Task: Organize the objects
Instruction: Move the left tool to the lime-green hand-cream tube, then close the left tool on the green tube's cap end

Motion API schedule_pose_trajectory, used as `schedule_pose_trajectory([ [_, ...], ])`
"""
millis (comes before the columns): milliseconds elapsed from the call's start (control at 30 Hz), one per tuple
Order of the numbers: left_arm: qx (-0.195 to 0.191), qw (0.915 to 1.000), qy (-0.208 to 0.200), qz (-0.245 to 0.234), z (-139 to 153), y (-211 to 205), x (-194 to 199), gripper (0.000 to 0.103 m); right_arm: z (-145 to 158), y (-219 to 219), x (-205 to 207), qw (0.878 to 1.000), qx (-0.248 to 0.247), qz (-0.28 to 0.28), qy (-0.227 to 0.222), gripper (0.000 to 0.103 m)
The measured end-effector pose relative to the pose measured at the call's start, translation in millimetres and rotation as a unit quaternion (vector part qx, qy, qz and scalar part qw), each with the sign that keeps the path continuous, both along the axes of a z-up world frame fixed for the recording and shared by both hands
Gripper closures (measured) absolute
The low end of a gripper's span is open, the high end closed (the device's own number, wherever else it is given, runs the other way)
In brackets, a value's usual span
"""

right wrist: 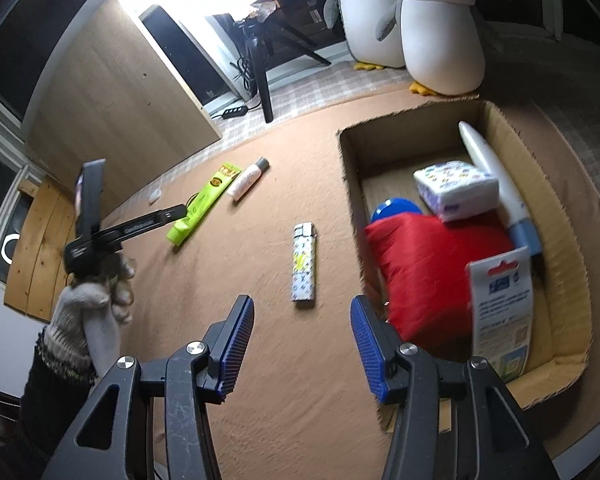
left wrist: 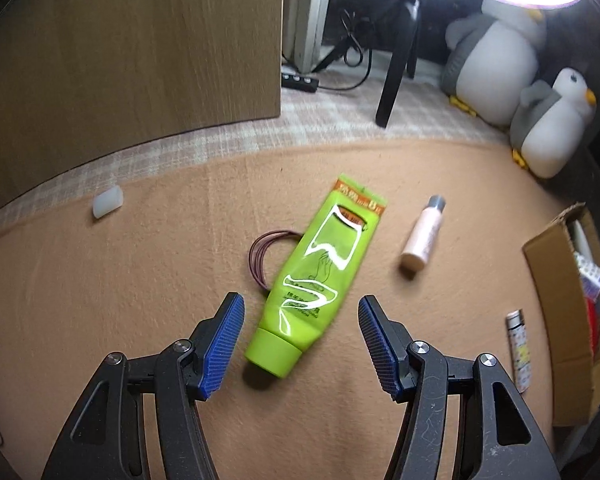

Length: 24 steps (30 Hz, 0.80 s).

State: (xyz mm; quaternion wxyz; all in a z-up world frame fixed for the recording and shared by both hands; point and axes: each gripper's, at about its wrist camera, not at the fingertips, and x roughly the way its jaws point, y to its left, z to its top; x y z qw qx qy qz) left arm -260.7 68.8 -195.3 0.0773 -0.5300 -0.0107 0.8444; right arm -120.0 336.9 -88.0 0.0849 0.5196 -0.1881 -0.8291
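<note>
Blue ribbed pads of the left gripper [left wrist: 300, 344] stand apart and empty, pointing down over the cap end of a lime-green tube [left wrist: 320, 276] lying on the tan blanket [left wrist: 140, 280]; neither pad touches it. Maroon hair ties [left wrist: 262, 258] poke out from under the tube's left side. Right of it lies a small pink bottle [left wrist: 422, 238] with a grey cap; far left, a white translucent cap [left wrist: 107, 203]. Right gripper [right wrist: 302, 344], jaws partly open with nothing between them, hovers near a patterned lighter [right wrist: 303, 268]. Cardboard box [right wrist: 556, 216] to the right holds a red pouch [right wrist: 428, 272], tissue pack [right wrist: 456, 190], white tube [right wrist: 488, 164] and carded item [right wrist: 504, 312]. Two plush penguins [right wrist: 440, 36] sit beyond.
</note>
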Motion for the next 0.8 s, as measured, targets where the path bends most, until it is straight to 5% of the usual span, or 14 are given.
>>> schedule_pose_trajectory([
  [167,-0.008,0.9997,-0.018,-0.016,-13,2,-2,0.041,-5,-7,6,1.000,-0.003,0.001,-0.011,0.056],
  [400,-0.013,0.9989,-0.025,-0.038,-17,7,2,0.059,-6,-10,11,1.000,-0.005,-0.003,-0.017,0.056],
  [800,0.001,0.9986,-0.030,-0.044,-14,8,26,0.065,-10,-24,8,1.000,-0.013,0.009,-0.022,0.056],
])
